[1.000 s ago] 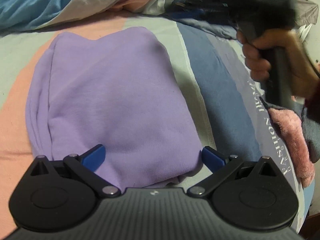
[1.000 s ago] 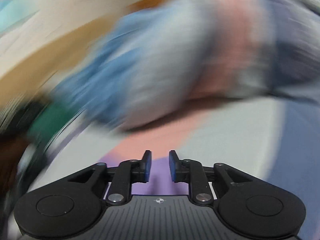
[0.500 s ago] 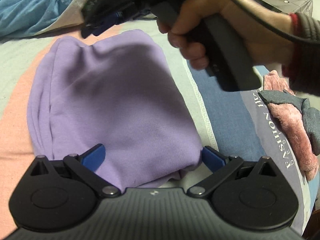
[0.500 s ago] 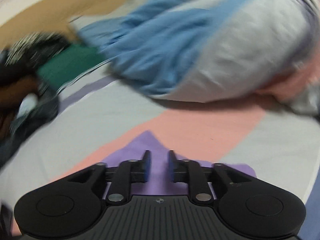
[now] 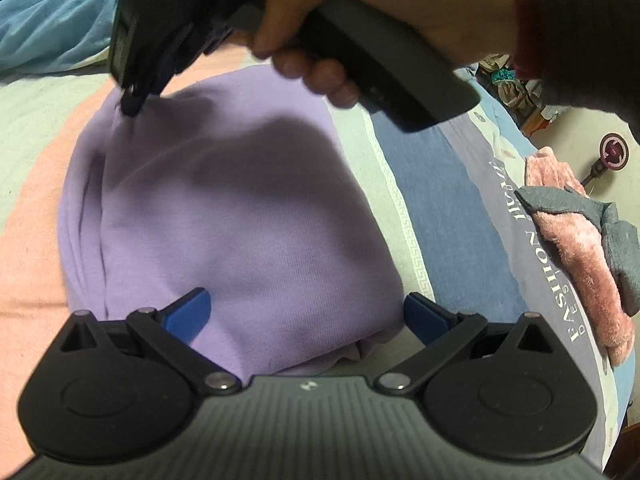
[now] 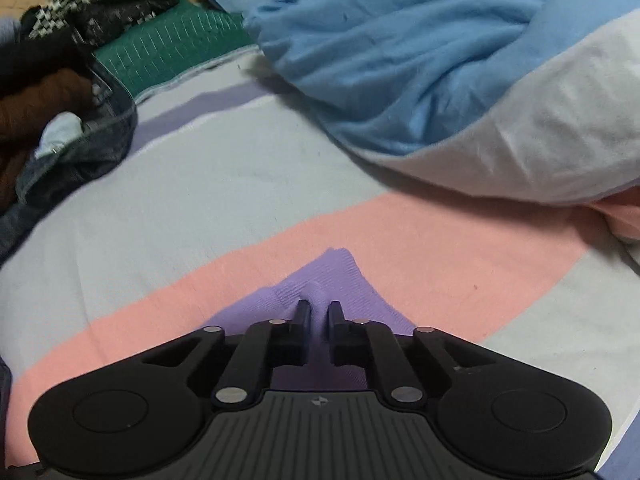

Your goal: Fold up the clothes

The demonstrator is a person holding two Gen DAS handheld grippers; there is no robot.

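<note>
Near edge of the folded lilac knit garment [image 5: 240, 208] is hidden behind the left gripper [image 5: 306, 314] body. Black right gripper [image 5: 132, 104] is motion-blurred; its fingertips merge into one dark smear at the garment's far corner. The holding hand [image 5: 360, 28] is cut off by the top edge. Dark clothes pile [image 6: 52, 92] at the bed's far left corner is cropped; individual items are indistinct.

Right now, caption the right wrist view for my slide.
Right claw closing on a pinched corner of the folded purple garment lying on the striped bedsheet.
</note>
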